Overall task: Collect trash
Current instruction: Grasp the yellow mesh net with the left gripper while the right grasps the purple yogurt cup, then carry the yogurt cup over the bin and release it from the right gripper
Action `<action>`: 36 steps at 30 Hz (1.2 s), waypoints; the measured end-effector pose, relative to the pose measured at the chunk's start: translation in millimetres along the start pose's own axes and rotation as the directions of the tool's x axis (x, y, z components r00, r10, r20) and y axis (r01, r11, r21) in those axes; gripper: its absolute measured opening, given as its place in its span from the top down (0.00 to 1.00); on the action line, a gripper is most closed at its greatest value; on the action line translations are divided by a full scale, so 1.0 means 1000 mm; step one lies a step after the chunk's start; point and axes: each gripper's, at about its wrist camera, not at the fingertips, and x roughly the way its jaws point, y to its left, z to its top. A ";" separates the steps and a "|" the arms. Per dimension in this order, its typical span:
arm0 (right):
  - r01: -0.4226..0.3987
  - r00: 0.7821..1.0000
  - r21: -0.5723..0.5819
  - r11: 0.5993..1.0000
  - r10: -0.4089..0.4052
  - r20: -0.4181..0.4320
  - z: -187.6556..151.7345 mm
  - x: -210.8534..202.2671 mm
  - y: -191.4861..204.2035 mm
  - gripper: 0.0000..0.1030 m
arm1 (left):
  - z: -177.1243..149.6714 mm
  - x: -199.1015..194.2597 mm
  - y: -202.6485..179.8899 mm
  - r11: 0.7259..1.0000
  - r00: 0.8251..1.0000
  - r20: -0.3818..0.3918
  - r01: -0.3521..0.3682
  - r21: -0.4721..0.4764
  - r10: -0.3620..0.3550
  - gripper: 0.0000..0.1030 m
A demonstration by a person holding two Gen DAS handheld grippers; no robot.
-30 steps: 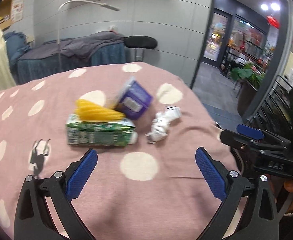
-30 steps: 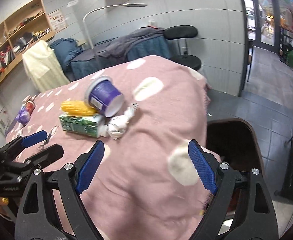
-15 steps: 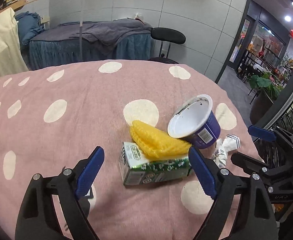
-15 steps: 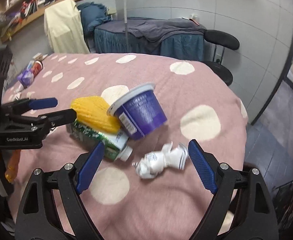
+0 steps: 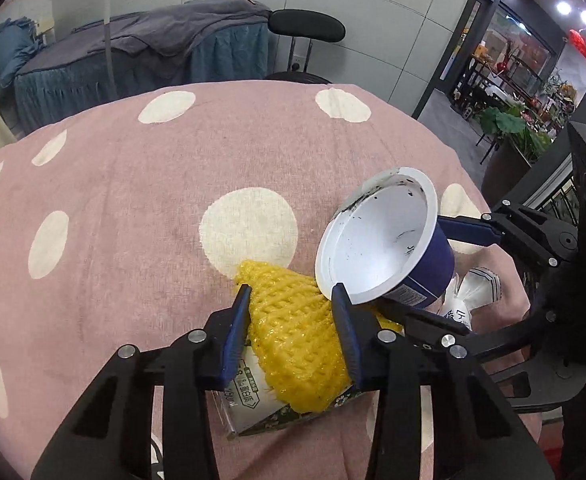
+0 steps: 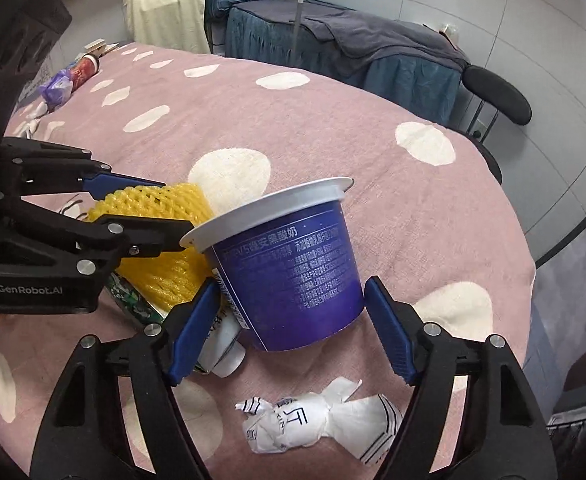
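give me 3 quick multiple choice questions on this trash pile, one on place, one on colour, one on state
1. The yellow net lies
A on the carton
B inside the cup
C on the floor

2. The cup outside is
A red
B blue
C green

3. The cup is
A upright
B crushed flat
C tipped on its side

Answers:
1 A, the carton shows beneath the net, between the closing left gripper jaws.
2 B, blue wall, white rim.
3 C, its mouth faces sideways, with the closing right gripper jaws on either side.

The green and white milk carton (image 5: 249, 400) is mostly hidden under the yellow foam net sleeve (image 5: 297, 340). The crumpled white paper wrapper (image 5: 469, 296) is half covered behind the purple yogurt cup (image 5: 425, 276).
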 end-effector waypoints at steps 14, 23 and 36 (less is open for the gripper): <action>0.045 0.990 0.099 0.994 -0.058 0.131 -0.021 -0.066 0.003 0.30 | -0.018 -0.059 -0.017 0.999 0.986 0.164 0.035 -0.038 -0.028 0.89; 0.037 0.968 0.190 0.981 -0.082 0.238 -0.056 -0.125 0.001 0.30 | -0.034 -0.095 -0.054 0.998 0.956 0.287 -0.061 -0.005 0.060 0.89; 0.060 0.942 0.352 0.934 -0.169 0.288 -0.131 -0.178 -0.023 0.30 | -0.061 -0.103 -0.118 0.996 0.943 0.333 -0.046 0.078 0.018 0.89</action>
